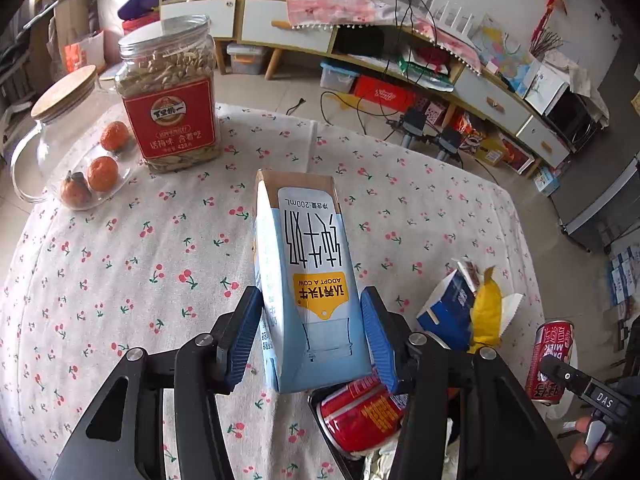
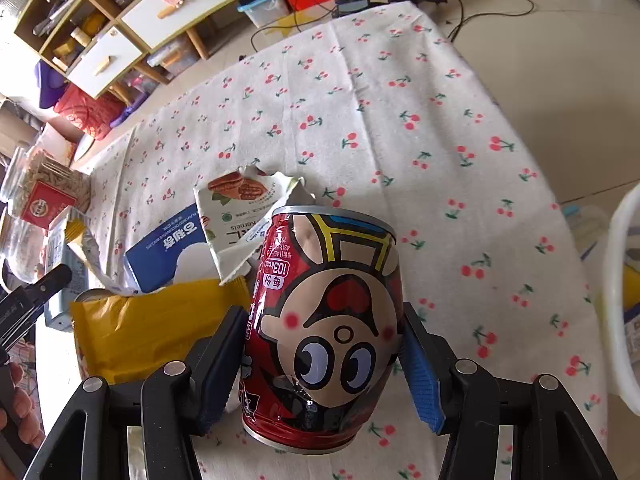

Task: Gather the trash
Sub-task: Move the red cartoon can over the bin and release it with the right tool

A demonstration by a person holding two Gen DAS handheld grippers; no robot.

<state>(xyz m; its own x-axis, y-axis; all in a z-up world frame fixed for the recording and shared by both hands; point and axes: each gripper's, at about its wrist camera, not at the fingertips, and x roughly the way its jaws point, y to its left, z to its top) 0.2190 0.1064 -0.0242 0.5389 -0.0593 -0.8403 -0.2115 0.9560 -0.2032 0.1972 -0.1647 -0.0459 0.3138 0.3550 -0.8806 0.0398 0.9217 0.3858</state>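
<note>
**Trash items in hand: one carton, one can**

Milk carton (image 1: 308, 280), pale blue, was clamped between the blue pads of the left gripper (image 1: 311, 332), both pads pressed to its side walls near one end, the other end pointing away toward the far edge of the table (image 1: 120, 260). It appeared lifted clear of the cherry-print cloth.

Red can (image 2: 324, 332), dented, cartoon face outward, was gripped by the right gripper (image 2: 324, 356) across its middle, pads on either flank, over the cloth near the table's near edge.

Handling note: both loads are light and crushable, so a steady squeeze would serve better than a harder one; the carton, held low, could swing, so it probably wanted carrying level and slowly.

Remaining on the table beside the can: yellow wrapper (image 2: 160, 320), blue box (image 2: 168, 248), torn nut packet (image 2: 240, 208). A second red can (image 1: 360, 412) lay below the carton. Seed jar (image 1: 170, 96) stood near the far edge.
</note>
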